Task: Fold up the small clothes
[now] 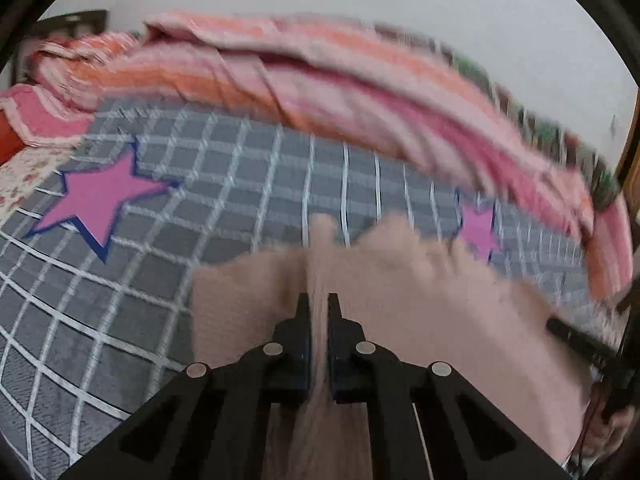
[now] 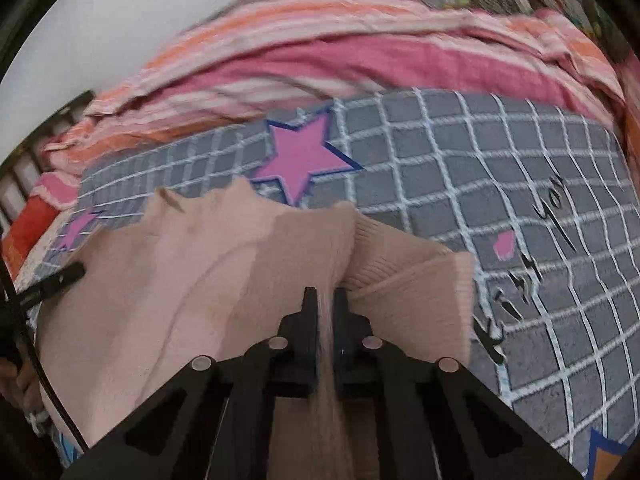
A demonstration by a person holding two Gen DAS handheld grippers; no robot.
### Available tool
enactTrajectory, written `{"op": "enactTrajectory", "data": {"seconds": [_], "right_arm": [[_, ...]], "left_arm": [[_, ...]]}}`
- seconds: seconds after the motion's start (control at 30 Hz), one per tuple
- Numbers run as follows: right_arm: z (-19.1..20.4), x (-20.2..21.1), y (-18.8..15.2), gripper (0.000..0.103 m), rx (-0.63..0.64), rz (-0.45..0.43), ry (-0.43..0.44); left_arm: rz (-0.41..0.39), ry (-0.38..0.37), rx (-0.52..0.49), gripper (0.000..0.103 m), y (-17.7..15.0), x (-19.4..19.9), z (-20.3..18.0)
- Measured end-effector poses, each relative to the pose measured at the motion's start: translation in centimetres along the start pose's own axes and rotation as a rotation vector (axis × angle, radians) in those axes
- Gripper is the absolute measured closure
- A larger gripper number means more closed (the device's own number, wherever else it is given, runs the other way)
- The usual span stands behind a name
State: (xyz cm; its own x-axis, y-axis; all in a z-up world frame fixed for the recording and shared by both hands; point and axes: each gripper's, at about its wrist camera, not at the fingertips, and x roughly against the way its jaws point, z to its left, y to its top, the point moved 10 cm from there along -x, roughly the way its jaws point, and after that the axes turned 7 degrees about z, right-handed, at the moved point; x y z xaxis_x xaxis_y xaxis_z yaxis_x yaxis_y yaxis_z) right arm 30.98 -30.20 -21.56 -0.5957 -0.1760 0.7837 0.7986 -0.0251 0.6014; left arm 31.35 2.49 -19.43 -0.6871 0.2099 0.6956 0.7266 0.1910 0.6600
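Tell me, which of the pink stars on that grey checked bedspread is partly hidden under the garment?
In the right wrist view, the small star at the left: the pink garment overlaps its lower edge. The big star above lies fully uncovered.

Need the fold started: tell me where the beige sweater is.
The beige sweater fills the lower middle of both views, pinched in both tongs over the grey checked blanket.
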Motion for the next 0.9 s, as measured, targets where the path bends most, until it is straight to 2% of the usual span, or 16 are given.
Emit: {"op": "enactTrajectory", "data": {"seconds": [0.07, 0.13, 0.23, 0.3, 0.37, 0.47, 0.53, 0.57, 0.67, 0.73, 0.8, 0.87, 0.9], "right_arm": [[0.0, 1.4, 0.6, 0.097, -0.009, -0.070, 0.016], [-0.6, 1.9, 0.9, 0.097, -0.036, -0.081, 0.006], [-1.5, 0.1, -0.1, 0.096, -0.070, -0.005, -0.041], [-1.3, 0.0, -0.3, 0.094, -0.054, 0.009, -0.065], [-1.0, 0.8, -0.4, 0.087, -0.044, -0.006, -0.057], [-0.5, 3.2, -0.6, 0.079, -0.038, -0.072, -0.062], [1.1, 4.8, -0.8, 0.069, -0.030, -0.114, -0.019], [2.2, 5.3, -1.0, 0.068, -0.022, -0.121, 0.016], [6.1, 5.3, -2.3, 0.067, 0.014, -0.098, 0.106], [8.5, 3.8, -3.2, 0.067, 0.041, -0.038, 0.112], [10.1, 1.9, -4.0, 0.067, 0.066, 0.019, 0.096], [10.8, 0.3, -4.1, 0.065, 0.109, 0.037, 0.003], [11.2, -0.1, -3.7, 0.063, 0.106, 0.048, -0.011]], "left_arm": [[-0.014, -0.001, 0.037, 0.096, 0.3, 0.5, 0.6], [0.011, 0.009, 0.051, 0.096, -0.2, 0.0, 1.0], [0.080, 0.031, 0.045, 0.093, -1.3, -1.3, 1.3], [0.086, 0.019, 0.037, 0.092, -1.4, -1.0, 1.3], [0.067, 0.004, 0.030, 0.085, -1.4, 0.0, 1.4], [0.011, -0.003, 0.024, 0.069, -1.3, 1.6, 1.9], [-0.013, 0.003, 0.036, 0.049, -1.1, 2.3, 2.6], [-0.021, -0.003, 0.051, 0.046, -1.0, 2.5, 3.0], [-0.015, -0.043, 0.113, 0.045, -0.7, 2.7, 4.4], [-0.008, -0.067, 0.144, 0.045, -0.6, 2.7, 5.1], [-0.003, -0.092, 0.170, 0.045, -0.7, 2.8, 5.8], [0.001, -0.094, 0.177, 0.045, -0.8, 2.8, 6.3], [0.002, -0.095, 0.185, 0.045, -0.8, 2.7, 6.4]]}}
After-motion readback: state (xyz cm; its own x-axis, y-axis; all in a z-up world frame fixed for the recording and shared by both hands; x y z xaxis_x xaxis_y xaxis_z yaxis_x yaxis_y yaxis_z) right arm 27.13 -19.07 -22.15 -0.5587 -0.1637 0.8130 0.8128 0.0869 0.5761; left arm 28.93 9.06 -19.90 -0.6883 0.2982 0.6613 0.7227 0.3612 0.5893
